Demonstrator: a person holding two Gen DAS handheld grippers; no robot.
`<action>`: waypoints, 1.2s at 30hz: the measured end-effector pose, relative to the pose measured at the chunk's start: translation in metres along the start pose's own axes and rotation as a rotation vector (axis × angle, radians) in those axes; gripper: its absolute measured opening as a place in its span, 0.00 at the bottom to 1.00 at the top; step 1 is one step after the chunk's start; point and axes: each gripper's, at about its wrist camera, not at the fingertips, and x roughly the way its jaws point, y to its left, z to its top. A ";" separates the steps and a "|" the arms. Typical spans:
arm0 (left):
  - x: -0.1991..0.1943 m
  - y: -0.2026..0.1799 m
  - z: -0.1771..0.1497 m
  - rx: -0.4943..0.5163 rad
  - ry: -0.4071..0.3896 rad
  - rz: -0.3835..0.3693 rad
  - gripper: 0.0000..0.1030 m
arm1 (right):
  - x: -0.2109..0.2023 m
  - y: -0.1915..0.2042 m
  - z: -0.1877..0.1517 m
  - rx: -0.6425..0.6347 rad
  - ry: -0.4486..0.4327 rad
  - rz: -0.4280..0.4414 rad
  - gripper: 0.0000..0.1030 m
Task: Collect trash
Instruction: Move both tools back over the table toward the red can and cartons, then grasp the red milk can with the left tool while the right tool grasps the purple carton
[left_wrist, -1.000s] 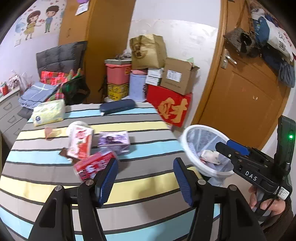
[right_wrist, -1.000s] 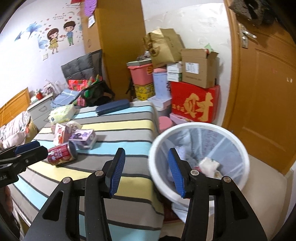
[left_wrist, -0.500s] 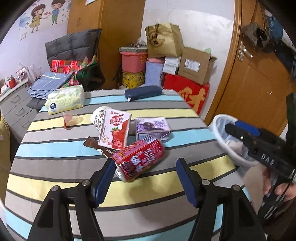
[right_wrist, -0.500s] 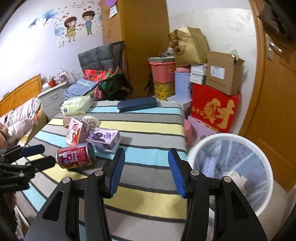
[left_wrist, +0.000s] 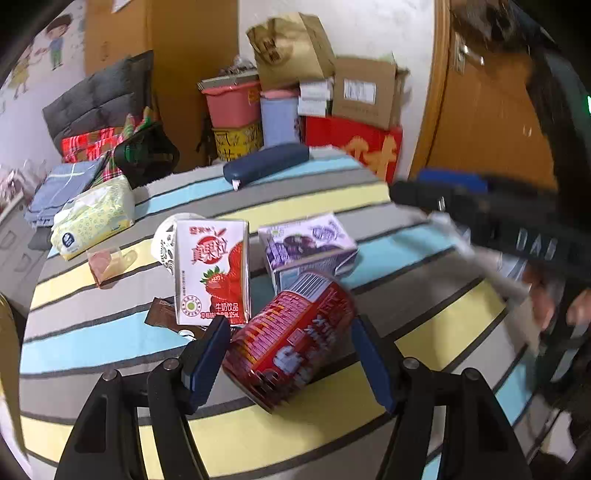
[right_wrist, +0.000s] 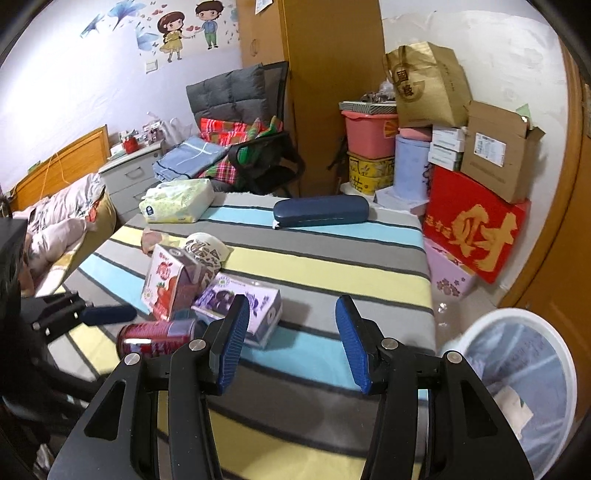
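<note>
A red drink can (left_wrist: 291, 339) lies on its side on the striped tablecloth (left_wrist: 110, 343), between the open fingers of my left gripper (left_wrist: 290, 358), which do not press it. Behind it stand a strawberry milk carton (left_wrist: 212, 273), a purple carton (left_wrist: 308, 245), a paper cup (left_wrist: 164, 240) and a brown wrapper (left_wrist: 160, 317). My right gripper (right_wrist: 293, 343) is open and empty above the table, just right of the purple carton (right_wrist: 240, 306). The can also shows in the right wrist view (right_wrist: 157, 336). The white trash bin (right_wrist: 524, 387) stands low at the right.
A tissue pack (left_wrist: 94, 216), a pink scrap (left_wrist: 107, 260) and a dark blue case (left_wrist: 266, 164) lie farther back on the table. Stacked boxes (right_wrist: 476, 221) and a wooden door (left_wrist: 480, 122) are beyond the table's right edge. A chair with clothes (right_wrist: 240, 147) stands behind.
My left gripper has moved forward until the red can sits between its fingers. My right gripper has swung left from over the bin to above the table.
</note>
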 end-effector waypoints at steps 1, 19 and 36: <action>0.003 -0.002 0.000 0.016 0.007 0.007 0.66 | 0.002 0.000 0.001 0.007 0.005 0.008 0.49; -0.013 0.029 -0.039 -0.154 0.025 -0.087 0.54 | 0.037 0.009 0.014 -0.051 0.080 0.139 0.53; -0.038 0.072 -0.070 -0.363 0.003 -0.005 0.54 | 0.074 0.024 0.021 -0.206 0.201 0.302 0.54</action>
